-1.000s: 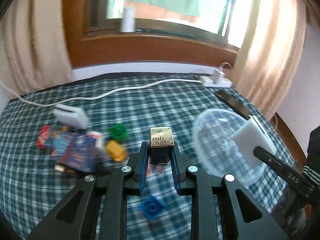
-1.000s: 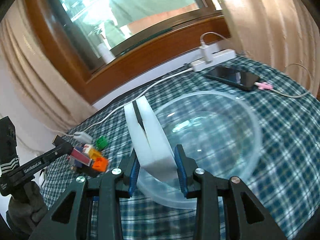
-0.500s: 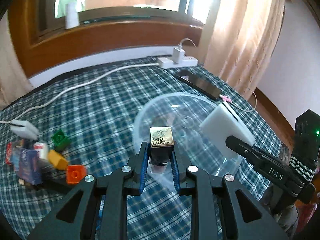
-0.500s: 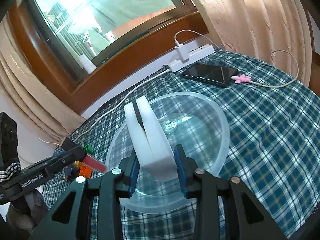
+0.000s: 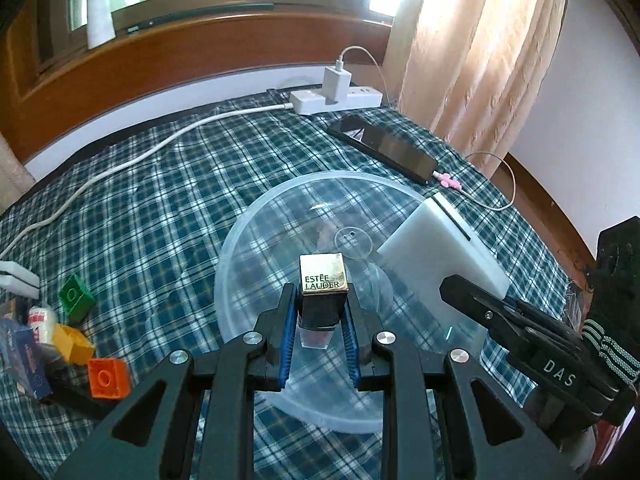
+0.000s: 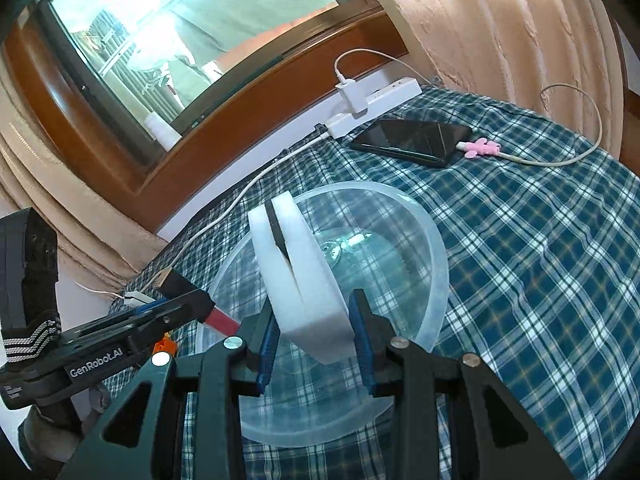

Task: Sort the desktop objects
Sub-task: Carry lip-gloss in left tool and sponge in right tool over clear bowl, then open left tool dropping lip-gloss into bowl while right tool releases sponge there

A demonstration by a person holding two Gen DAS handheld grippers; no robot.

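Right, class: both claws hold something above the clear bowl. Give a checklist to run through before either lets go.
1. Left claw shut on the lipstick: ok.
2. Right claw shut on the white case: ok.
3. Lipstick over the bowl: ok.
4. White case over the bowl: ok.
5. Bowl holds nothing yet: ok.
6. Claws apart from each other: ok.

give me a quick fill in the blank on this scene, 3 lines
1. The left gripper holds a bottle whose cap reads ESTEE ____.
2. The right gripper holds a ____ case.
3. The phone lies on the ____ cloth.

Missing: LAUDER; white; plaid
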